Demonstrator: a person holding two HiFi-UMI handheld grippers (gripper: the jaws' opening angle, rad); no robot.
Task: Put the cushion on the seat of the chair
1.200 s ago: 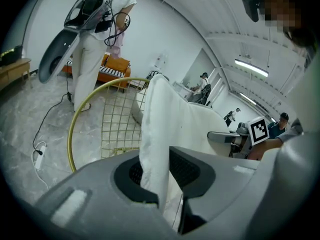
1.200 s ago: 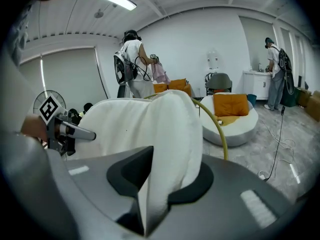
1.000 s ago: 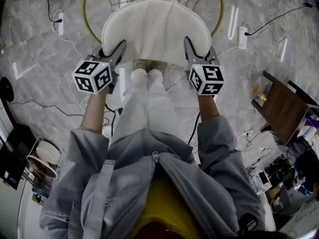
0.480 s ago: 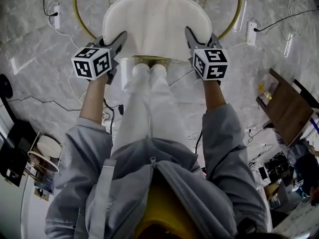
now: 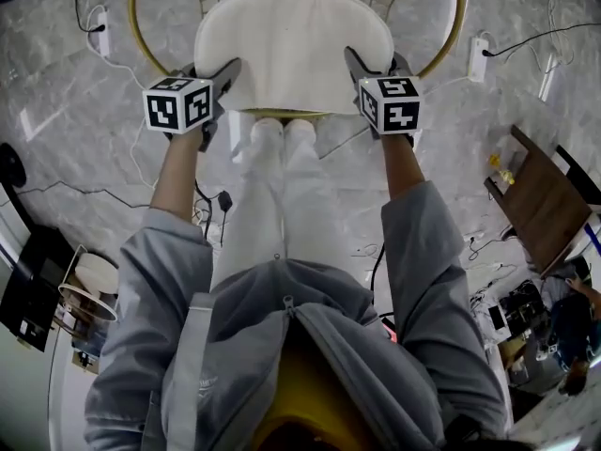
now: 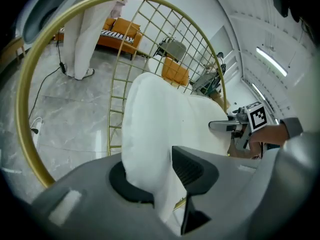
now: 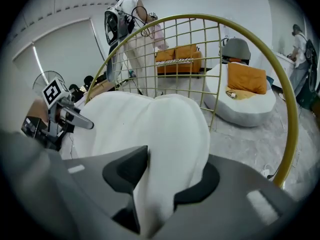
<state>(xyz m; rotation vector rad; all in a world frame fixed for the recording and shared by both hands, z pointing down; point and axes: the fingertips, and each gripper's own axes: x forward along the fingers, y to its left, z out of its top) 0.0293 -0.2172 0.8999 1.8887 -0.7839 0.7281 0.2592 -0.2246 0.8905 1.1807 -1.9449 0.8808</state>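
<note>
One cushion (image 5: pixel 293 40): white, padded fabric, lying on the seat of the round gold wire chair (image 6: pixel 22 96).
Left gripper (image 5: pixel 228 69): jaws opening, pads touching cushion's left edge.
Right gripper (image 5: pixel 351 60): jaws opening, right edge between them.

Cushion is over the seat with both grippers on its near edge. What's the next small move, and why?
Probably finish opening both and draw them back toward the person. The cushion already looks spread across the seat inside the chair's gold frame. The jaws of the left gripper and right gripper are opening with its edge between them.
</note>
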